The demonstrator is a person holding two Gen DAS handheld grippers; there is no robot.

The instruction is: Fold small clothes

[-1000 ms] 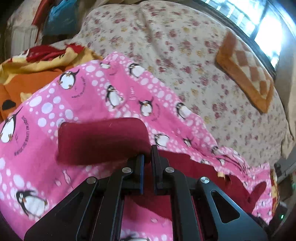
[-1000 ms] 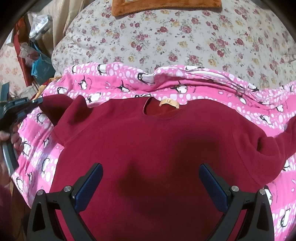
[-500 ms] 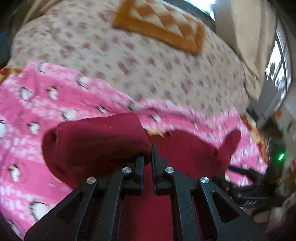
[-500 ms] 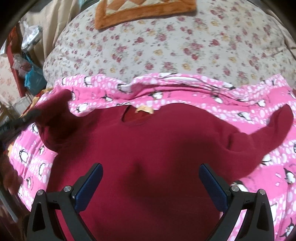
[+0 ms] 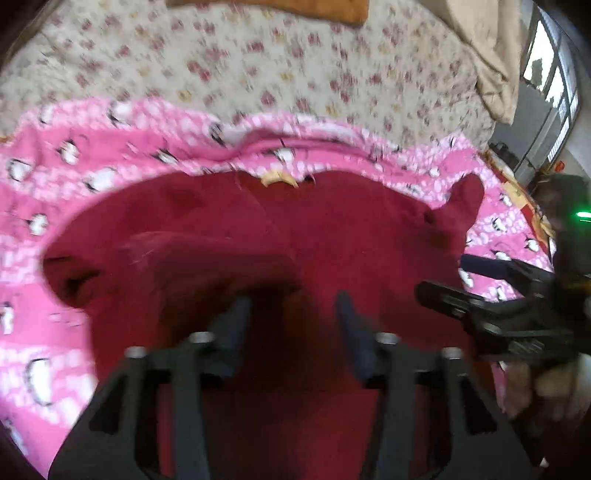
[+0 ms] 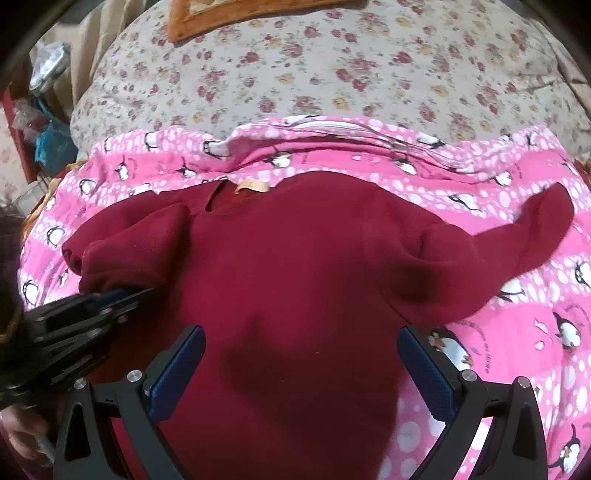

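A dark red small sweater point(image 6: 295, 280) lies flat on a pink penguin blanket point(image 6: 517, 177), neck label point(image 6: 253, 185) at the far side. Its left sleeve point(image 6: 125, 243) is folded in over the body; it also shows in the left wrist view point(image 5: 159, 266). The right sleeve point(image 6: 532, 229) stretches out to the right. My left gripper point(image 5: 291, 314) is open just behind the folded sleeve, holding nothing; it shows at the left of the right wrist view point(image 6: 122, 299). My right gripper point(image 6: 301, 369) is wide open above the sweater's lower body and appears in the left wrist view point(image 5: 491, 284).
The blanket lies on a bed with a floral cover point(image 6: 332, 66). An orange checked cloth point(image 6: 229, 14) lies at the far side. Clutter point(image 6: 44, 122) stands off the bed's left edge. A window point(image 5: 554, 74) is to the right.
My left gripper carried the left sleeve rightward over the sweater's body, then opened and let it go. The right gripper stayed open over the sweater.
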